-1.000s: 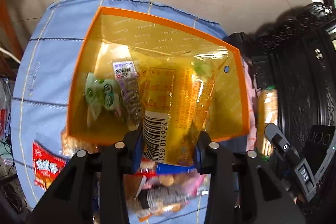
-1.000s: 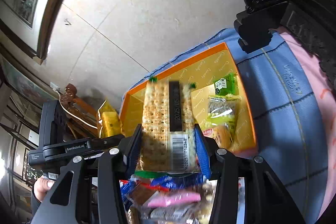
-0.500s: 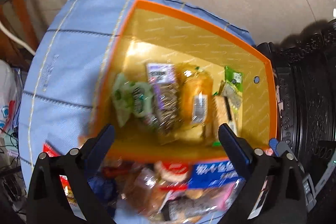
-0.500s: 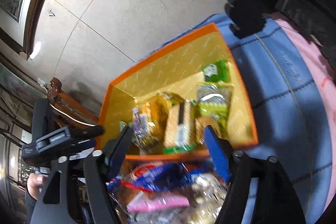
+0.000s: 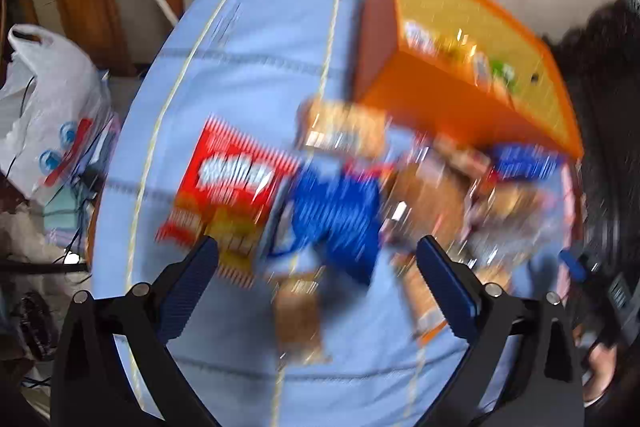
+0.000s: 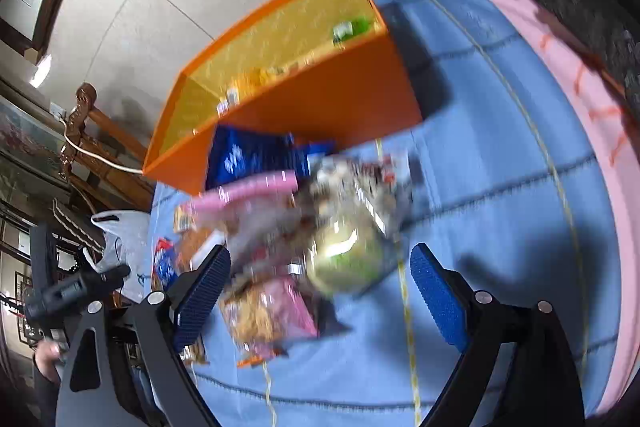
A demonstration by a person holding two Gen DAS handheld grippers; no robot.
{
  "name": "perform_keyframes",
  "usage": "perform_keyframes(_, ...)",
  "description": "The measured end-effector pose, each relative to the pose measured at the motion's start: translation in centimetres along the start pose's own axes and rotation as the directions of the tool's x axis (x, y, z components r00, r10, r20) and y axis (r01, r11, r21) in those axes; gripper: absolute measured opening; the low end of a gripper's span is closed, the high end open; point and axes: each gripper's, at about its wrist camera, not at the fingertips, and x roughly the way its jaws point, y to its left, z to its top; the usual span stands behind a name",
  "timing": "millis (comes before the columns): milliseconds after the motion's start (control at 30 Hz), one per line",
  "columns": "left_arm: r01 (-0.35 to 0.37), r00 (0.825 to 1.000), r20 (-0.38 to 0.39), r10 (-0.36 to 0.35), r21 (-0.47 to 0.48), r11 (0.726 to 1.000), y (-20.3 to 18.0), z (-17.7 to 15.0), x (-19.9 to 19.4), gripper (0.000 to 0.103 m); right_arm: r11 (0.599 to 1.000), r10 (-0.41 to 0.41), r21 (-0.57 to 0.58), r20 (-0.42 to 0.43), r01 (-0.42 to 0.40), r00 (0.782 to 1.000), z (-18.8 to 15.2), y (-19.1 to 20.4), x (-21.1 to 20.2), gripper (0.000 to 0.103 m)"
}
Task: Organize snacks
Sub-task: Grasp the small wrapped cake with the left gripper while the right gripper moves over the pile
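Remaining outside the box, nearest the cameras: a loose heap of snack packets on the blue quilted cloth.

Left tool [image 5: 318,261]: jaws spread wide, nothing between the pads, hung over the heap; right tool [image 6: 320,269]: jaws just opened further, likewise empty, over the other end of the same heap.

Items still to be sorted, as far as blur allows:
- red packet [image 5: 232,183], flat on the cloth, at the left edge of the heap;
- blue packet [image 5: 336,215], just beside the red one;
- pale green round packet [image 6: 344,255], between the right tool's pads but not gripped;
- pink packet [image 6: 280,311], near the right tool's left pad;
- dark blue packet [image 6: 252,155], lying against the box's near wall;
- several brown and clear packets, too smeared to be told apart.

Items already stored: a few packets are seen inside the orange box [image 6: 320,99], which stands on the cloth behind the heap; among them a green one [image 6: 352,27] at the right end.

Progress is judged early to middling: the heap outside looks larger than the stored lot.
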Motion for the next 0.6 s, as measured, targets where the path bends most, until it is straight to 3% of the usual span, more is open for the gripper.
perform_keyframes(233, -0.084, 0.993, -0.082, 0.090, 0.069, 0.994, 0.3, -5.4, 2.6, 0.097, 0.999, -0.030, -0.037, -0.008, 0.030, 1.000, -3.0, 1.5, -0.1, 0.092)
perform_keyframes(400, -0.160, 0.983, -0.076, 0.168, 0.104, 0.982, 0.1, -6.7, 3.2, 0.097, 0.984, -0.114, -0.126, 0.069, 0.122, 0.991, -4.1, 3.1, -1.4, 0.092)
perform_keyframes(533, -0.228, 0.970, -0.053, 0.237, 0.137, 0.964, -0.5, -7.2, 3.0, 0.097, 0.935, -0.242, -0.218, 0.185, 0.280, 0.953, -4.7, 4.6, -3.0, 0.098)
perform_keyframes(600, -0.238, 0.968, -0.044, 0.247, 0.144, 0.960, -0.9, -7.2, 2.7, 0.097, 0.886, -0.333, -0.238, 0.268, 0.397, 0.904, -4.8, 5.3, -3.9, 0.098)
